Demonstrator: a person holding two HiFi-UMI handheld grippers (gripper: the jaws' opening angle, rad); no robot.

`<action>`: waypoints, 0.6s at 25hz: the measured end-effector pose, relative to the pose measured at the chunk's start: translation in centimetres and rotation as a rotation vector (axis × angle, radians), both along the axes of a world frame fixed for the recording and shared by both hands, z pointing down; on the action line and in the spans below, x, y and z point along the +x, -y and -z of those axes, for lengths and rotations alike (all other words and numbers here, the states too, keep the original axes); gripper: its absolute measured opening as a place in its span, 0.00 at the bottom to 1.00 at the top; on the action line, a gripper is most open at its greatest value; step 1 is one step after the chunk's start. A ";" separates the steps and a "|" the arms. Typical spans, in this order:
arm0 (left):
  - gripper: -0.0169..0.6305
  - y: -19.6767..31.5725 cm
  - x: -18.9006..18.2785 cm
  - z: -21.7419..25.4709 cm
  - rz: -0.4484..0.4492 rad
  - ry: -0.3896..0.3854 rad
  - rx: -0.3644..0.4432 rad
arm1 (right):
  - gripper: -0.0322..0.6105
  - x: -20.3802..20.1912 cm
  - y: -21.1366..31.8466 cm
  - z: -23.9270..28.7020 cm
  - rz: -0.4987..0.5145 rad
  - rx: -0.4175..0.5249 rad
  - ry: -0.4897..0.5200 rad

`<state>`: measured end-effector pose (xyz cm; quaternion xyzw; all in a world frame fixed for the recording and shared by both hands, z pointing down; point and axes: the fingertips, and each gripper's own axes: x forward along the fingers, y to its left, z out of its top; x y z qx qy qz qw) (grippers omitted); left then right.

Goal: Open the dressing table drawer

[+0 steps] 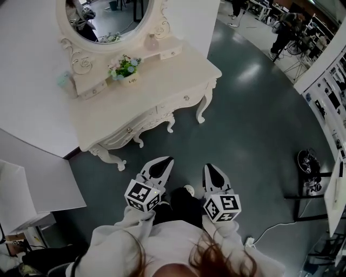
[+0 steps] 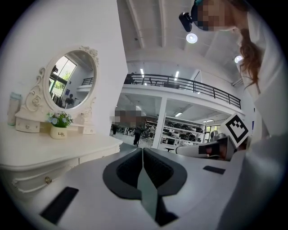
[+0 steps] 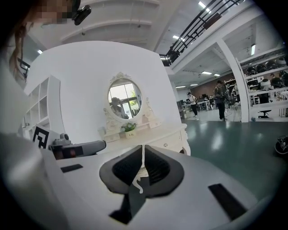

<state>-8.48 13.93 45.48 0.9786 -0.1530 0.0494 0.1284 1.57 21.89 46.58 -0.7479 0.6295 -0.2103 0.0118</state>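
Note:
The cream dressing table [image 1: 162, 81] with its oval mirror [image 1: 105, 16] stands ahead of me against a white wall. Its front drawers carry small round knobs [image 1: 187, 98], one also at the low left in the left gripper view [image 2: 47, 180]. The drawers look closed. My left gripper [image 1: 166, 161] hovers over the floor short of the table's legs, jaws shut and empty [image 2: 142, 150]. The right gripper [image 1: 211, 169] is beside it, also shut with nothing held [image 3: 143, 147]. In the right gripper view the table [image 3: 148, 134] lies straight ahead.
A flower pot [image 1: 125, 67] and a pale bottle [image 1: 64, 80] stand on the tabletop. A white shelf unit [image 1: 16, 195] is at my left. Dark equipment [image 1: 309, 162] and a floor cable [image 1: 270, 230] lie to the right. People stand far off [image 1: 284, 32].

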 end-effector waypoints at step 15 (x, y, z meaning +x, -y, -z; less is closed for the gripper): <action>0.06 2.2 8.3 -1.0 0.069 0.002 0.001 | 0.11 9.0 3.1 -1.3 0.060 0.000 0.013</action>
